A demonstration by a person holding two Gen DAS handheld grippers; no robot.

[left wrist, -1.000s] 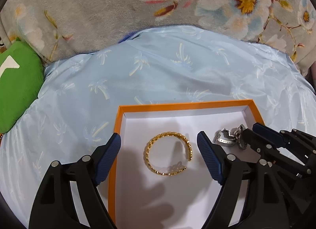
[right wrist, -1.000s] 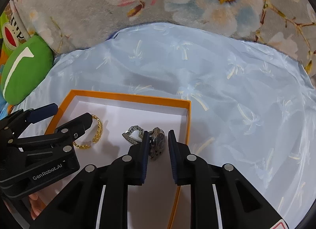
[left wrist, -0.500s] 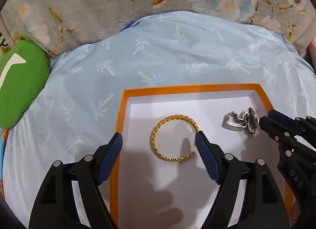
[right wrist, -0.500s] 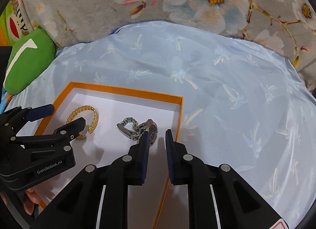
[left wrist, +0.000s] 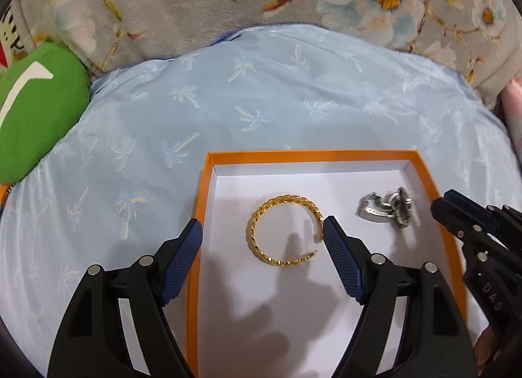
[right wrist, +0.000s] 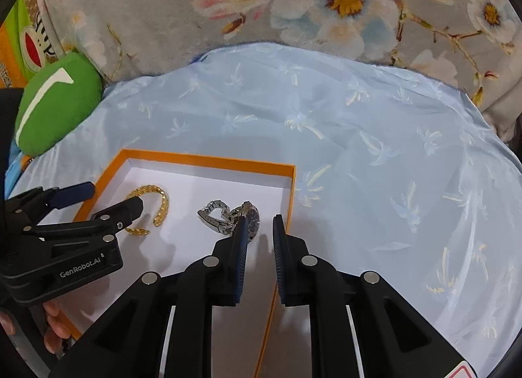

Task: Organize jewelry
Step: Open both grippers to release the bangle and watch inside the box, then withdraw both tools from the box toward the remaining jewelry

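I have the left gripper (left wrist: 261, 241) spread wide over the near left part of the orange box (left wrist: 306, 155), holding nothing, its left finger above the box's left wall and its right finger just beside the open end of the gold bangle (left wrist: 282, 229) lying on the white floor. My right gripper (right wrist: 259, 231) is pinched narrow and empty above the box's right edge, with the silver watch (right wrist: 228, 216) lying just left of its fingertips, inside the box toward the far right corner, all on the pale blue palm-print cloth (right wrist: 359, 136).
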